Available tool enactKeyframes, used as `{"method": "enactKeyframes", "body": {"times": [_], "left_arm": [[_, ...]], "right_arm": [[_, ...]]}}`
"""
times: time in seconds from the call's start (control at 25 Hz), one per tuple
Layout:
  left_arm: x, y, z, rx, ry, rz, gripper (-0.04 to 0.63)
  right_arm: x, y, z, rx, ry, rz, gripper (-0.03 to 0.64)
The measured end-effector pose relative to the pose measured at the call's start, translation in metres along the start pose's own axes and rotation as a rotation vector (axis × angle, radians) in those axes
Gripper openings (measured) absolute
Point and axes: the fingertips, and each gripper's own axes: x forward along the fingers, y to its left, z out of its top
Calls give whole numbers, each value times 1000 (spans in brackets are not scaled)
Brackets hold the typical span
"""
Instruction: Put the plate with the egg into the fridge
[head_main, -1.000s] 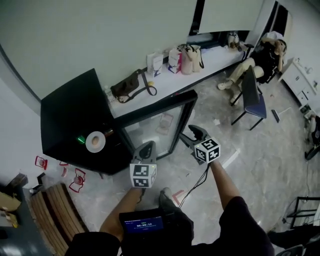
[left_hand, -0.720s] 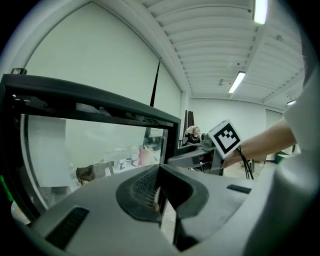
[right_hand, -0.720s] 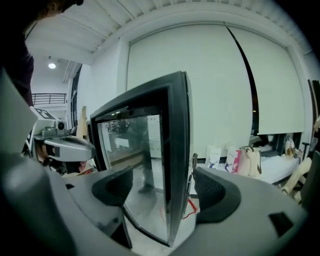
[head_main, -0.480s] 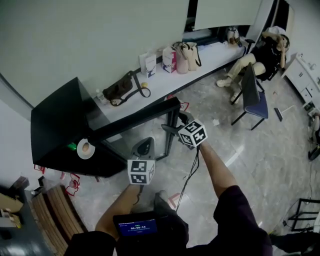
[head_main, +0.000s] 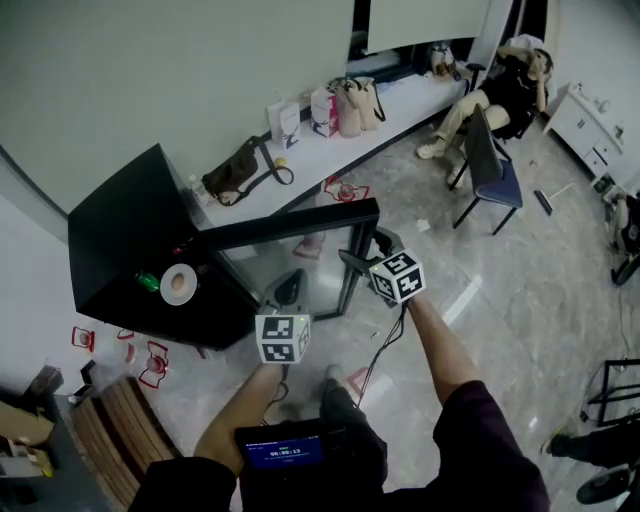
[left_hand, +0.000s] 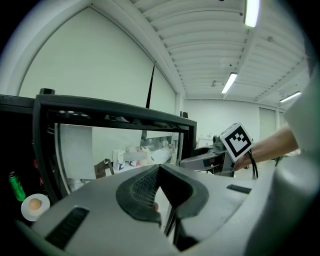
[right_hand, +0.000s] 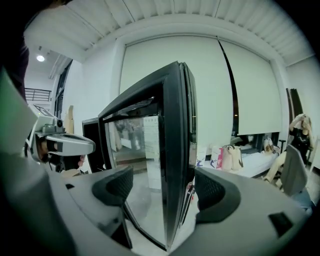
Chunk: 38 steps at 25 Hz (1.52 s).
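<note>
The black fridge (head_main: 120, 240) stands at the left with its glass door (head_main: 300, 225) swung open. On a shelf inside lies the white plate (head_main: 166, 290) with the egg (head_main: 178, 284); the left gripper view shows the plate (left_hand: 26, 211) at lower left. My left gripper (head_main: 292, 282) hangs in front of the door's glass, jaws shut and empty (left_hand: 159, 172). My right gripper (head_main: 362, 258) is at the door's free edge. Its jaws have just been opening and stand wide (right_hand: 164, 185), with the door's edge (right_hand: 176, 150) between them and untouched by the pads.
A green bottle (left_hand: 16, 186) stands beside the plate in the fridge. Behind the fridge a white ledge (head_main: 400, 110) carries several bags. A blue chair (head_main: 490, 170) and a seated person (head_main: 505, 85) are at back right. A slatted wooden bench (head_main: 110, 440) is at lower left.
The right gripper's jaws have opened around the door's edge. Both hands shifted slightly, and the head view has swung a little.
</note>
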Motion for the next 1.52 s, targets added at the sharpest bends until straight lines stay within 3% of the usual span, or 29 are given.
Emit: {"method": "enactKeyframes", "body": {"times": [0.28, 0.64, 0.8, 1.04, 1.52], "left_arm": [[-110, -14, -27, 6, -9, -55, 9], [-224, 0, -66, -61, -11, 73, 9], [-266, 2, -74, -59, -32, 154, 9], [-330, 5, -92, -54, -36, 260, 9], [-443, 87, -97, -65, -73, 458, 9]], "right_arm": [[-81, 86, -30, 22, 42, -116, 368], [-146, 217, -56, 16, -10, -72, 368], [-156, 273, -60, -17, -34, 17, 368], [-153, 364, -64, -77, -45, 224, 368], [-100, 539, -36, -165, -56, 597, 367]]}}
